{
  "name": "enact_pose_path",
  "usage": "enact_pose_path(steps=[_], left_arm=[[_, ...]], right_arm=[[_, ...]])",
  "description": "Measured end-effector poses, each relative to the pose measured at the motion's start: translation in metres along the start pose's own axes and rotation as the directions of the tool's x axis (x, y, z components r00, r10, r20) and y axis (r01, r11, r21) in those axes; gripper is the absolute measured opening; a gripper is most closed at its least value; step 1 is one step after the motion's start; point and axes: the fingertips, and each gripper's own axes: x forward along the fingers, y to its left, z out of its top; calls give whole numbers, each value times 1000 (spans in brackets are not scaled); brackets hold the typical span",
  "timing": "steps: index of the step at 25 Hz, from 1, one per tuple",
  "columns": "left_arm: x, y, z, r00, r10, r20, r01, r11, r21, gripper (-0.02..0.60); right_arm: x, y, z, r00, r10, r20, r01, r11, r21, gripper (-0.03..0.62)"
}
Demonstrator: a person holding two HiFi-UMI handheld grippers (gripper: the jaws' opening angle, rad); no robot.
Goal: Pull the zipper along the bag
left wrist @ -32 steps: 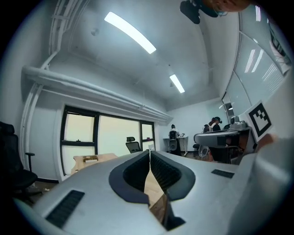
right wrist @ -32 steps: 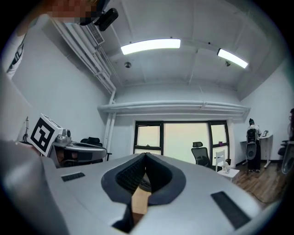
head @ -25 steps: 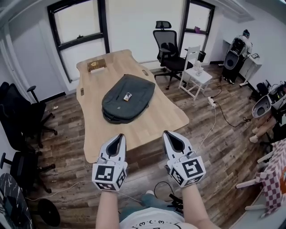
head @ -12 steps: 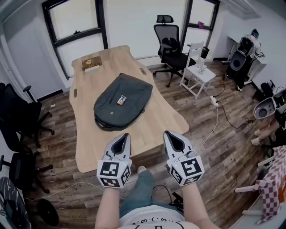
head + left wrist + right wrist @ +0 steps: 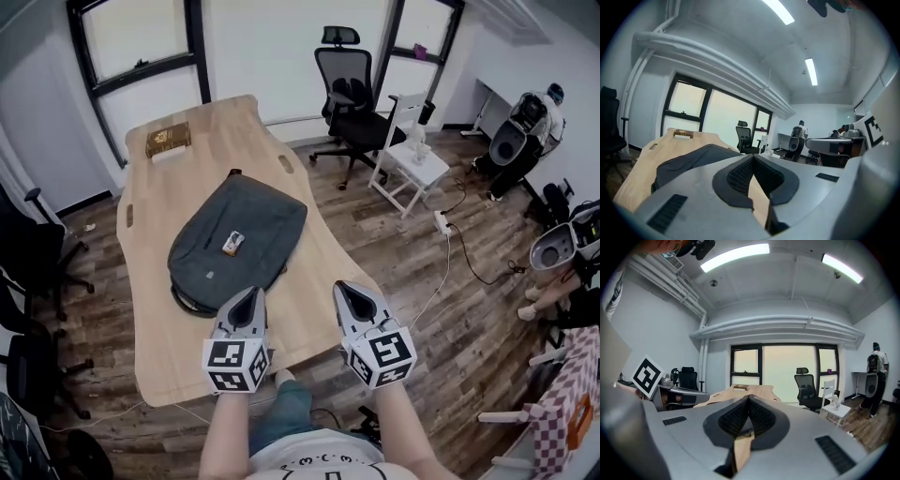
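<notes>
Bag first: the dark grey fabric backpack (image 5: 239, 234) lies flat and slantwise across the middle of the light wooden table (image 5: 314, 295), one end toward the near left corner, the other toward the far right edge. A small white and orange item (image 5: 232, 244) sits on top of it, near its centre; I cannot make out what it is.

My left gripper (image 5: 246, 292) is clenched, tips pressed together with nothing between them. Its own view confirms it: the left gripper (image 5: 753, 158) has its ribbed pads meeting at the tip, and only bare tabletop shows through the gap below. The backpack (image 5: 689, 161) is ahead and to the left of the tip, not touched.

My right gripper (image 5: 345, 286) hangs over the near right part of the table, apart from the bag. In its own view the right gripper (image 5: 749, 399) is likewise clenched and empty, with the table (image 5: 740, 391) running away beyond it.

Around the scene: a flat brown box (image 5: 169, 139) at the far left corner, a black mesh office chair (image 5: 352, 94) beyond the far right edge, and a white chair (image 5: 410, 150) beside it. Nothing stands between the grippers and the bag.
</notes>
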Motion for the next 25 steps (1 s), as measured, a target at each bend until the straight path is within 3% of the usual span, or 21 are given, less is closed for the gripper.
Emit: enact_pose_path(steps=[7,14,22,25], left_arm=[[69,34,-11,998,18,-65,-21,999,-37,15],[102,56,-26,989,92,-117,-101,992,-70,15],[124,48,-66,966,163,-201,-189,975,-116,15],[129,38,-88,949,203,-240,-243,959,-148,17]], right_arm=[[78,-39,-11,997,38,-64,-37,999,20,52],[128,-61,-35,984,85,-155,-80,996,42,52],[164,-84,-50,960,197,-197,-188,980,64,52],[176,-91,-55,942,265,-207,-256,964,69,52]])
